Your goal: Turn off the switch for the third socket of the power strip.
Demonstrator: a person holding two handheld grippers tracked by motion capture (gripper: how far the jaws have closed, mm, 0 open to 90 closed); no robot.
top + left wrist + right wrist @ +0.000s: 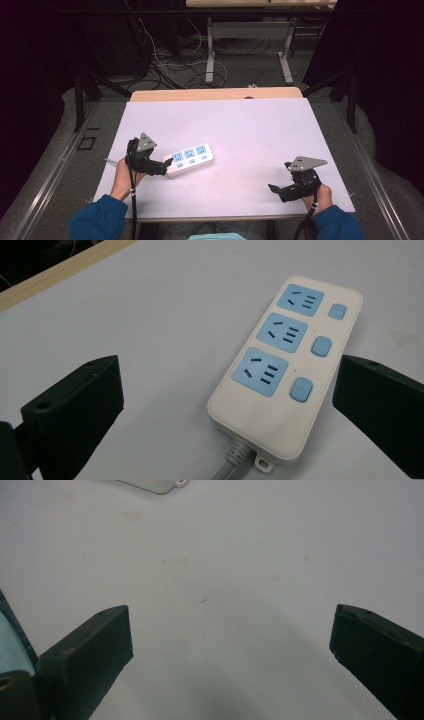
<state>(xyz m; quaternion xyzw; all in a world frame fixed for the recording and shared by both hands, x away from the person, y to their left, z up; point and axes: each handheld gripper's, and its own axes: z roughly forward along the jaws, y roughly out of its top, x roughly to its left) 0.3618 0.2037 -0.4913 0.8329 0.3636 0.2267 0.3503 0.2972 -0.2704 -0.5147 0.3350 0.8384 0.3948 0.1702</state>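
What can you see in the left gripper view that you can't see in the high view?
The left gripper view shows the power strip's three blue sockets, its three blue buttons, its grey cable and a small mounting tab up close.

The high view shows the whole white table, both of the person's hands, the right gripper off to the side, and a floor with cables beyond.

Both show the power strip lying flat on the table, with the open left gripper at its cable end.
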